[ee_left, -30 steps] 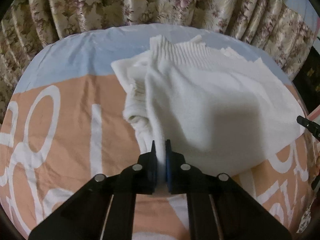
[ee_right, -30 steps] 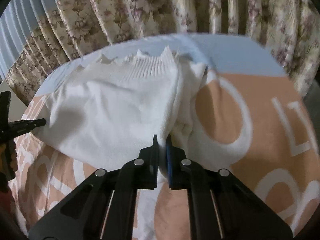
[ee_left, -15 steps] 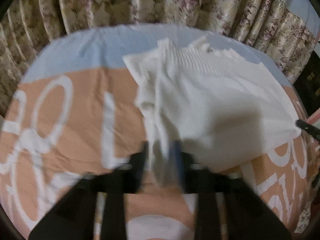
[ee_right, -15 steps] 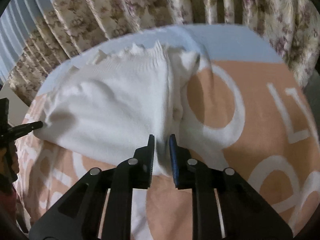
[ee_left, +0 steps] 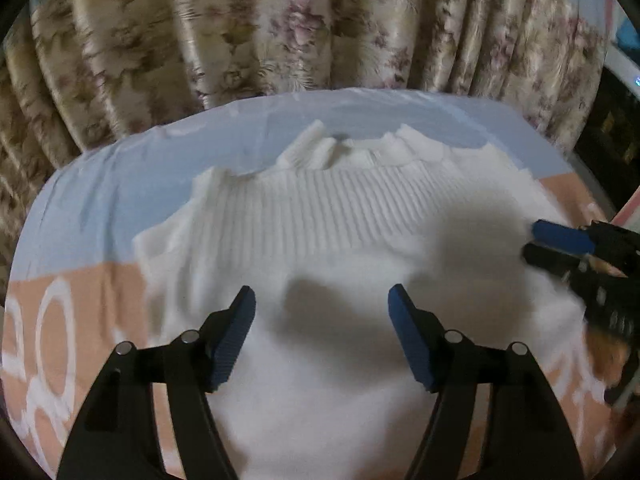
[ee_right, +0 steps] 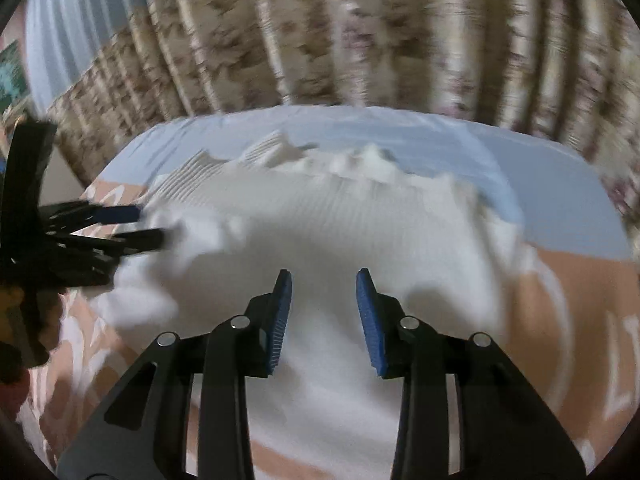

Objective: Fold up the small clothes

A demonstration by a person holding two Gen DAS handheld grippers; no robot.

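A small white knitted garment [ee_left: 344,240] with a ribbed band lies spread on the bed; it also shows in the right wrist view [ee_right: 340,232]. My left gripper [ee_left: 322,300] is open and empty above the garment's near middle. My right gripper [ee_right: 324,280] is open and empty above the garment too. The right gripper shows at the right edge of the left wrist view [ee_left: 532,244], and the left gripper shows at the left edge of the right wrist view [ee_right: 152,224]. Both views are blurred by motion.
The bed cover [ee_left: 80,292] is peach with white lettering and has a pale blue band [ee_left: 120,176] at the far side. Floral curtains [ee_left: 280,32] hang close behind the bed. A dark object [ee_left: 616,120] stands past the bed's right side.
Both grippers were shut on the garment's near edge a second ago. They have opened and let go, and both have moved forward over the garment, which now lies flatter.
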